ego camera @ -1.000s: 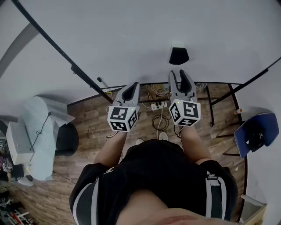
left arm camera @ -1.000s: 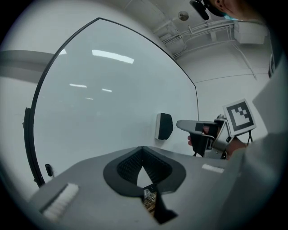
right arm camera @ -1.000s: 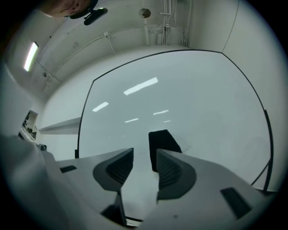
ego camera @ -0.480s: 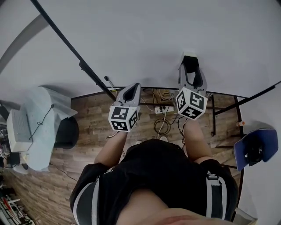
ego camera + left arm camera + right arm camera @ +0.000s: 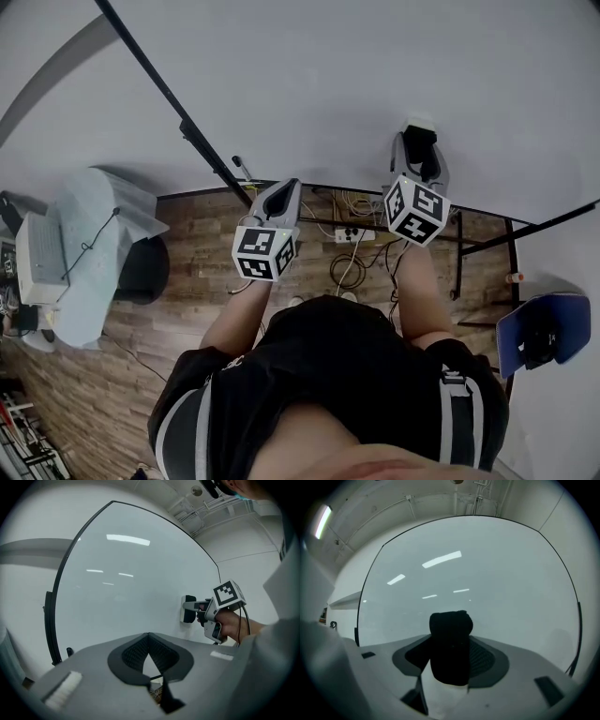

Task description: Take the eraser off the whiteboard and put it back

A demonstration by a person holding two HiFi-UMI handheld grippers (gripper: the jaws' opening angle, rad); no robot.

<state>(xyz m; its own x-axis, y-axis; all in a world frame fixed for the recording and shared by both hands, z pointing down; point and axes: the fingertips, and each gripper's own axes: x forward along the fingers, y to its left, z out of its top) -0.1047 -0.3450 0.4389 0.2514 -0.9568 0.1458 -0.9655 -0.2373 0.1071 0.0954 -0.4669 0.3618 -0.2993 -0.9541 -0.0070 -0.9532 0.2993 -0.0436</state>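
Eraser (image 5: 450, 644) on whiteboard (image 5: 487, 583), right gripper (image 5: 419, 141) now around it, jaws wider

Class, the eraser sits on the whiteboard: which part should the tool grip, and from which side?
Grip the eraser by its left and right sides, coming straight at the whiteboard. It juts out from the flat board, leaving those sides free. The right tool straddles it, jaws apart.

Of the eraser (image 5: 419, 124), glimpse only a pale top edge past the right gripper (image 5: 419, 141) from the head view; closer in, find the jaw gap blocked by its black bulk.
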